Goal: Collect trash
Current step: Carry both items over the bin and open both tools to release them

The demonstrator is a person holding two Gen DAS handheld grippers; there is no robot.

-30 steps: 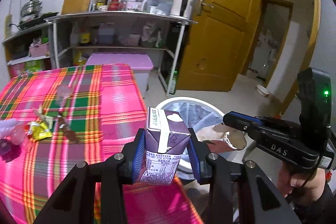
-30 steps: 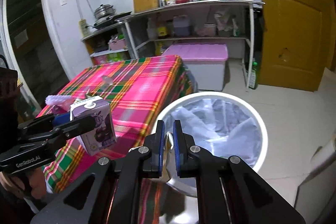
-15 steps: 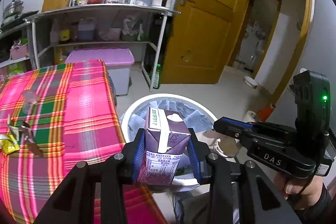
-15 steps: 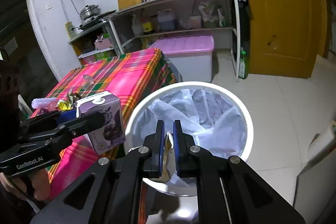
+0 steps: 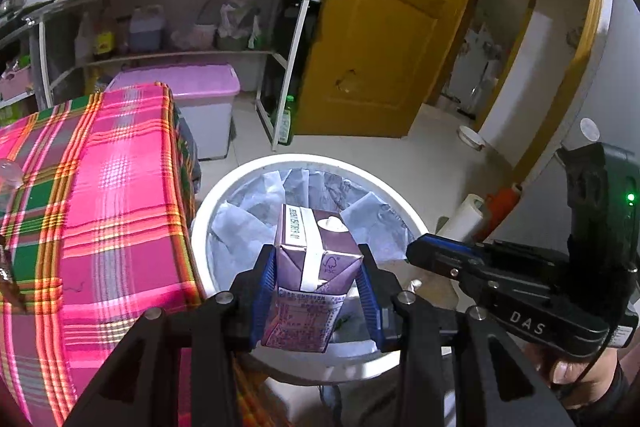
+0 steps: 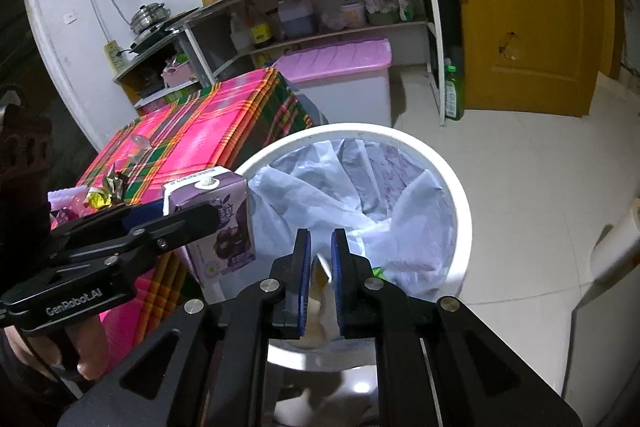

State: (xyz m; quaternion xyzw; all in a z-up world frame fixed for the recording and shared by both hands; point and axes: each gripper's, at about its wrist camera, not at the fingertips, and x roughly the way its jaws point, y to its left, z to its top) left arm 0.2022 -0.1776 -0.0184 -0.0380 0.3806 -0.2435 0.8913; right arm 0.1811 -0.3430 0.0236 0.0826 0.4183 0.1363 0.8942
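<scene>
My left gripper (image 5: 316, 283) is shut on a purple drink carton (image 5: 314, 275) and holds it upright over the near rim of the white trash bin (image 5: 240, 175). The carton also shows in the right wrist view (image 6: 224, 223), at the bin's left rim (image 6: 456, 183). My right gripper (image 6: 320, 267) is above the bin's near side. A crumpled piece of pale paper (image 6: 320, 291) sits between its parted pads and looks blurred. In the left wrist view the right gripper (image 5: 424, 255) reaches in from the right.
The bin is lined with a white plastic bag (image 6: 360, 195). The table with a pink plaid cloth (image 5: 100, 211) is left of the bin, with wrappers (image 6: 104, 191) and a clear cup (image 6: 138, 143) on it. A pink-lidded tub (image 5: 200, 107), shelves and a yellow door (image 5: 380, 47) stand behind.
Both grippers moved from the table edge to over the bin. The left still holds the carton. The right gripper's pads have parted and the paper sits lower between them.
</scene>
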